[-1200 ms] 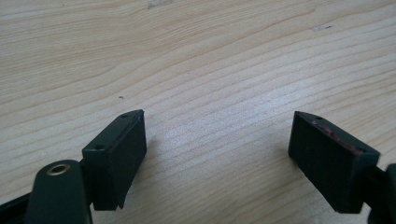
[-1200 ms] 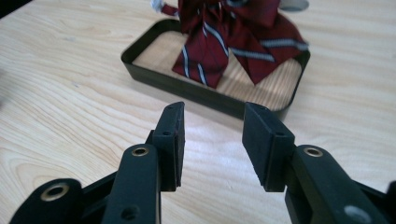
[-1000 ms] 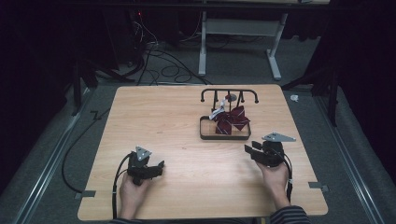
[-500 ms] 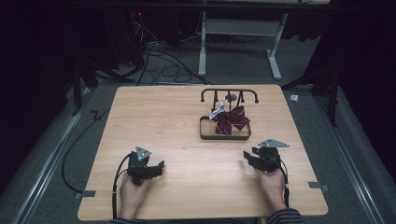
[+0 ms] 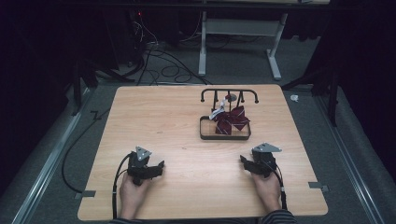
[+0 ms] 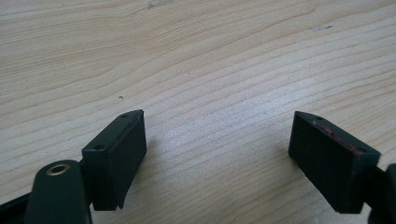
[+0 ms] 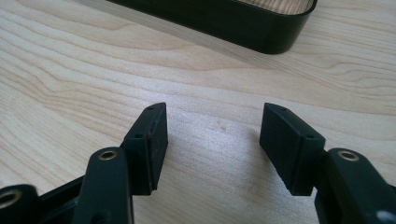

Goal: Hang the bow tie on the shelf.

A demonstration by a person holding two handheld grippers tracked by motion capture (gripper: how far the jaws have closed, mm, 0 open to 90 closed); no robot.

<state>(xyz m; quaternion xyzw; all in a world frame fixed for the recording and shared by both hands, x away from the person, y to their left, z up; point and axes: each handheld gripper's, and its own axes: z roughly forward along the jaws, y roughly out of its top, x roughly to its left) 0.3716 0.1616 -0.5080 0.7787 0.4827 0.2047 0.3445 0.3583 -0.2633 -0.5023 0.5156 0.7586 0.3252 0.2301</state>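
Observation:
A dark red striped bow tie (image 5: 231, 120) lies in a black tray (image 5: 224, 137) on the wooden table, in front of a black rack (image 5: 229, 95). My right gripper (image 5: 244, 161) rests low near the front right of the table, short of the tray; its jaws have just been opening and stand open with only bare wood between them (image 7: 212, 133). The tray's black rim (image 7: 243, 23) crosses the top of the right gripper view. My left gripper (image 5: 159, 166) sits at the front left, open over bare wood (image 6: 217, 135).
The table's front edge (image 5: 201, 215) runs just behind both hands. Cables and a white desk frame (image 5: 243, 37) lie on the grey floor beyond the table. A cable (image 5: 116, 179) trails from the left gripper.
The right gripper has sunk toward the table and drawn slightly back toward the front edge. The left gripper has kept still.

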